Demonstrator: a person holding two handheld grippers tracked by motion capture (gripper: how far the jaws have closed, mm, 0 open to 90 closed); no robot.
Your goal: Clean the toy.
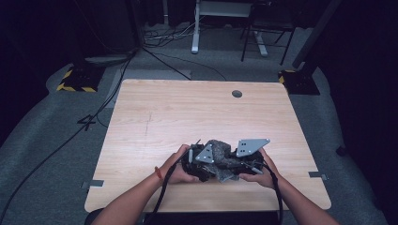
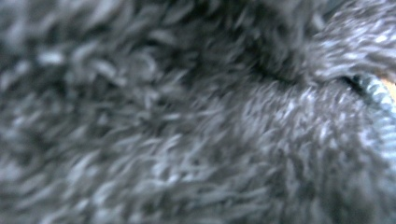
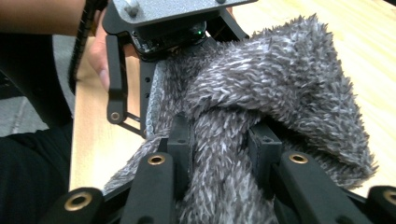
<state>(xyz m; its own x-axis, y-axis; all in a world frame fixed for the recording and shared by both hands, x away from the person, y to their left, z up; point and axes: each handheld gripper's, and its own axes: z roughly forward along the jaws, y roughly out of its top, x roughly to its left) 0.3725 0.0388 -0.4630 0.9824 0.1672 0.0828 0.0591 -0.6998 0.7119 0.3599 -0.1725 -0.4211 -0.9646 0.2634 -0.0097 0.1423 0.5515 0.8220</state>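
Grey fuzzy cloth [image 3: 261,88]: lay bunched between both grippers, near table's [image 1: 187,108] front edge.
Right gripper [image 3: 226,144]: jaws clamped a fold.
Left gripper [image 1: 199,161]: pressed into pile, probably gripping it.
Writing: none legible.

Black tools [image 3: 219,144], grey plates, red wristband [image 1: 158,174]

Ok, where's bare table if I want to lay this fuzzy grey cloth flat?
The table is bare across its whole far half, from the cloth up to the round cable hole near the far edge. Its left and right sides are free too. It is crowded at the near edge, where the left tongs and right tongs bunch the cloth.
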